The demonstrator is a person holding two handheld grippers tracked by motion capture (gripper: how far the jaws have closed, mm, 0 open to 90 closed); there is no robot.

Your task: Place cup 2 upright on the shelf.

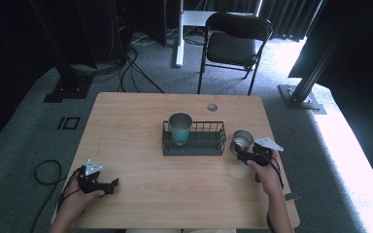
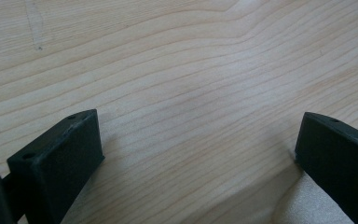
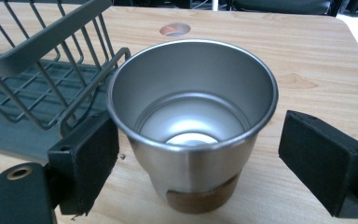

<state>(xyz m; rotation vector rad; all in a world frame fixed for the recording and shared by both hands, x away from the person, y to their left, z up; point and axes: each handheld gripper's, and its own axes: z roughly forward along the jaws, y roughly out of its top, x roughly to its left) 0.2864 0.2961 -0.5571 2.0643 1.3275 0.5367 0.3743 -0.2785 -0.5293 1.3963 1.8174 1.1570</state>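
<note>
The right gripper point(image 3: 193, 154) stands with its jaws spread around the steel cup point(image 3: 193, 123) — the left one seems to touch the wall, the right one is clear of it — so the thing to do, as I judge it, is to center the cup and squeeze below the rim before lifting. The cup stands upright on the desk point(image 1: 126, 145) just beside the right end of the wire basket point(image 1: 194, 139), whose near rail could catch it on a low sideways move. Farther left in the basket stands a teal cup point(image 1: 180, 128), while the left gripper point(image 1: 108, 185) rests released on the bare desk, well apart.
</note>
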